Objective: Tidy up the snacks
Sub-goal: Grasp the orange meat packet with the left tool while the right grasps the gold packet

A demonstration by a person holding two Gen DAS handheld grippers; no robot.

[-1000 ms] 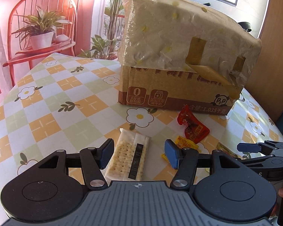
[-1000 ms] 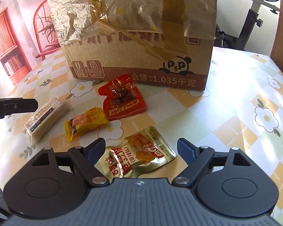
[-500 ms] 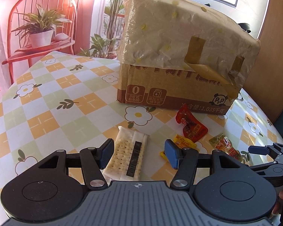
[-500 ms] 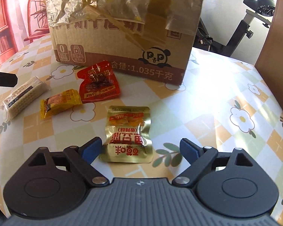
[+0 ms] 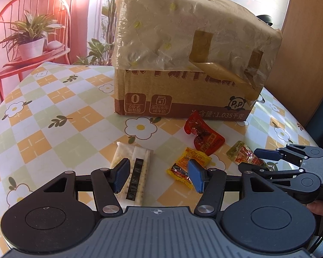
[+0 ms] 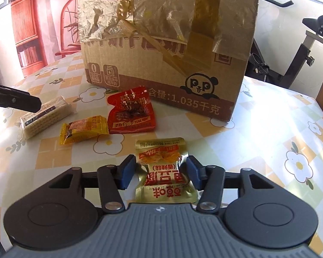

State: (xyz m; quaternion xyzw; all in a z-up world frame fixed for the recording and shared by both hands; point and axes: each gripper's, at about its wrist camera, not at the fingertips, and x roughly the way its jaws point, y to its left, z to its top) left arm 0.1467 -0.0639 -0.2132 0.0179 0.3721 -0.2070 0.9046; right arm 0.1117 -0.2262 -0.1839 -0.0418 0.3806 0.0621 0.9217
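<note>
Several snacks lie on the flowered tablecloth in front of a cardboard box (image 5: 183,107) (image 6: 161,68) wrapped in plastic film. A gold pouch (image 6: 163,172) (image 5: 244,154) sits between the pads of my right gripper (image 6: 161,172) (image 5: 248,159), whose jaws are closing; the pouch is buckled between them and rests on the table. My left gripper (image 5: 158,175) is open above a cracker pack (image 5: 132,172) (image 6: 45,117), nothing pinched. A yellow candy (image 5: 186,163) (image 6: 84,130) and a red pouch (image 5: 204,138) (image 6: 132,115) lie between the two grippers.
The round table (image 5: 53,118) (image 6: 269,142) drops off near both grippers. A red chair with a potted plant (image 5: 30,43) stands back left, a wooden panel (image 5: 308,53) to the right. An exercise bike (image 6: 301,49) stands behind the table.
The right gripper's jaws have closed from wide onto the gold pouch, which now lies straight between the pads and is crumpled. The left gripper has hardly moved.
</note>
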